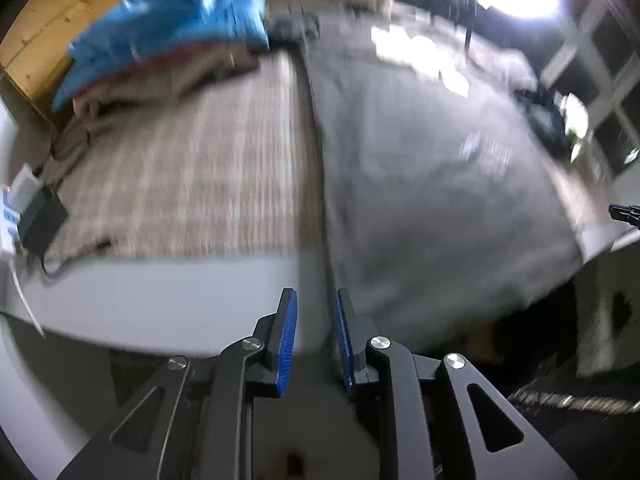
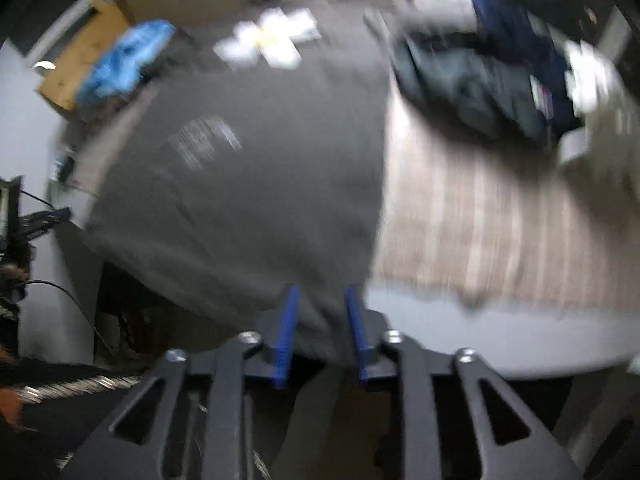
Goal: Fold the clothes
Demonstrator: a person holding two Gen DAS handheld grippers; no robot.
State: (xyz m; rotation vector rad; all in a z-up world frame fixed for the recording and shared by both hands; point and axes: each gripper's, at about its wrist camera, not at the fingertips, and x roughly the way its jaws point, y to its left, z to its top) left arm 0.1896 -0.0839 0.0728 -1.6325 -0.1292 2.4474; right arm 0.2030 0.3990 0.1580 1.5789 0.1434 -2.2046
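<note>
A dark grey T-shirt [image 1: 420,180] with a faint white print lies spread on a striped beige cloth [image 1: 200,160] on the table. Its near hem hangs over the table's front edge. In the left wrist view, my left gripper [image 1: 316,300] is at the shirt's near left corner, its blue pads [image 1: 289,332] close together with fabric between them. In the right wrist view, my right gripper [image 2: 320,300] holds the near right corner of the shirt [image 2: 240,180] the same way. Both views are motion-blurred.
A blue garment [image 1: 172,20] lies on folded clothes at the far left. A pile of dark clothes [image 2: 480,80] sits at the far right. A black box [image 1: 40,220] with a cable rests at the left. The white table edge [image 2: 480,332] runs in front.
</note>
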